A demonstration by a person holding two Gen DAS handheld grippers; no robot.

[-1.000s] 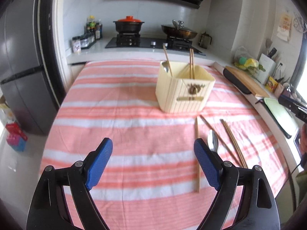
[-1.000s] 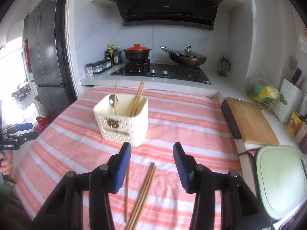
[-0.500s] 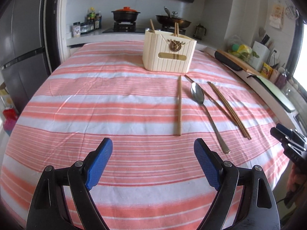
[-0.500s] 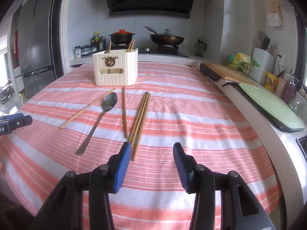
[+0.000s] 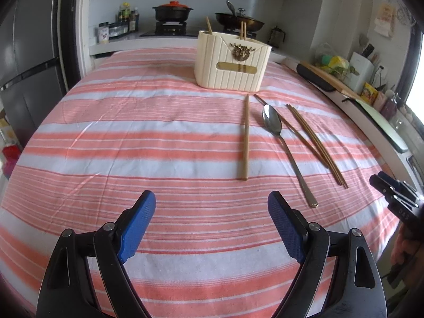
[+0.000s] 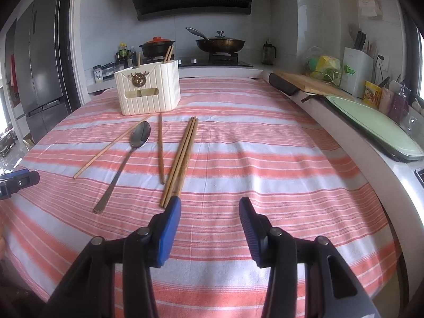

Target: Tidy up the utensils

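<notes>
A cream utensil holder [image 5: 232,62] [image 6: 148,91] stands far back on the striped tablecloth, with chopsticks and a spoon handle poking out. In front of it lie a metal spoon [image 5: 283,145] [image 6: 124,159], a single chopstick [image 5: 246,137] [image 6: 160,148], another loose chopstick [image 6: 108,148] and a pair of chopsticks [image 5: 316,145] [image 6: 181,159]. My left gripper [image 5: 212,204] hovers open and empty, low over the cloth, short of the single chopstick's near end. My right gripper [image 6: 209,206] is open and empty, its left fingertip just behind the near ends of the chopstick pair.
The tablecloth [image 5: 132,132] covers the whole table. A counter on the right carries a wooden cutting board [image 6: 312,82], a green board [image 6: 371,122] and a knife block [image 6: 355,71]. A stove with an orange-lidded pot [image 6: 157,46] and pan [image 6: 220,43] sits behind. A fridge [image 6: 39,61] stands left.
Both grippers dropped from high above to low over the cloth and drew back toward the near edge, so the utensils now lie ahead. Both have held still over the last half second.
</notes>
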